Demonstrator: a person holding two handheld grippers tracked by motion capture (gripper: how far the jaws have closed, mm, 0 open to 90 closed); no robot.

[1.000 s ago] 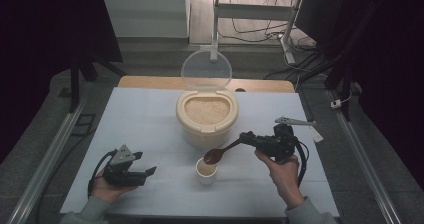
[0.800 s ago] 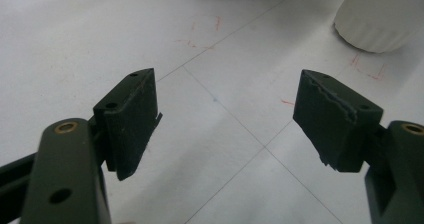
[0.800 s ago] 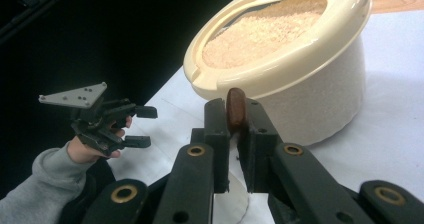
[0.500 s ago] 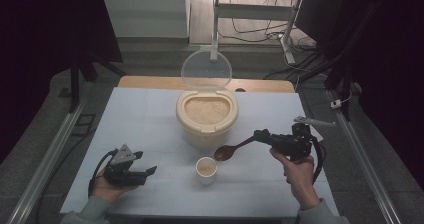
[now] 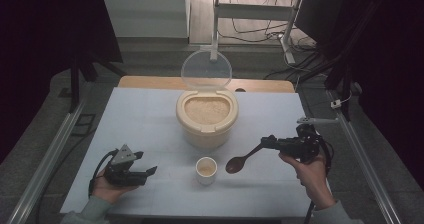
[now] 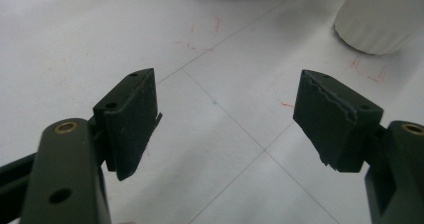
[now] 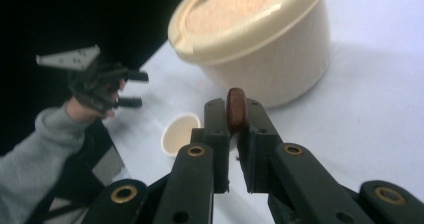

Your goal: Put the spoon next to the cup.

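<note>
Right tool (image 5: pixel 264 142): closed on the handle of a brown wooden spoon (image 5: pixel 239 161); in the right gripper view the spoon (image 7: pixel 235 108) is pinched edge-on between the two black jaws
Spoon: held to the right of the small cup (image 5: pixel 206 169), bowl end nearest the cup, low over the surface (image 5: pixel 150 114) and apart from the cup; handle rising up and to the right into the right tool
Right hand (image 5: pixel 311 171): wrapped around the right tool's body, to the right of the cup, with a cable trailing down past the wrist
Left tool (image 5: pixel 150 172): open, jaws spread wide with nothing between them; in the left gripper view the left tool (image 6: pixel 227 116) looks onto bare white surface marked with thin lines and faint red marks
Left hand (image 5: pixel 107 184): holding the left tool to the left of the cup, low at the surface; the grey three-cornered plate sits on top; grey sleeve below
Small cup: white, upright on the surface, holding a pale tan filling; a ribbed white side (image 6: pixel 382 16) shows at the upper right of the left gripper view
Large container (image 5: pixel 206 118): cream tub just behind the cup, filled with tan grain; its clear round lid (image 5: pixel 206 70) stands open, hinged up at the back
Surface: white sheet, with a wooden edge (image 5: pixel 150 81) showing behind the container
</note>
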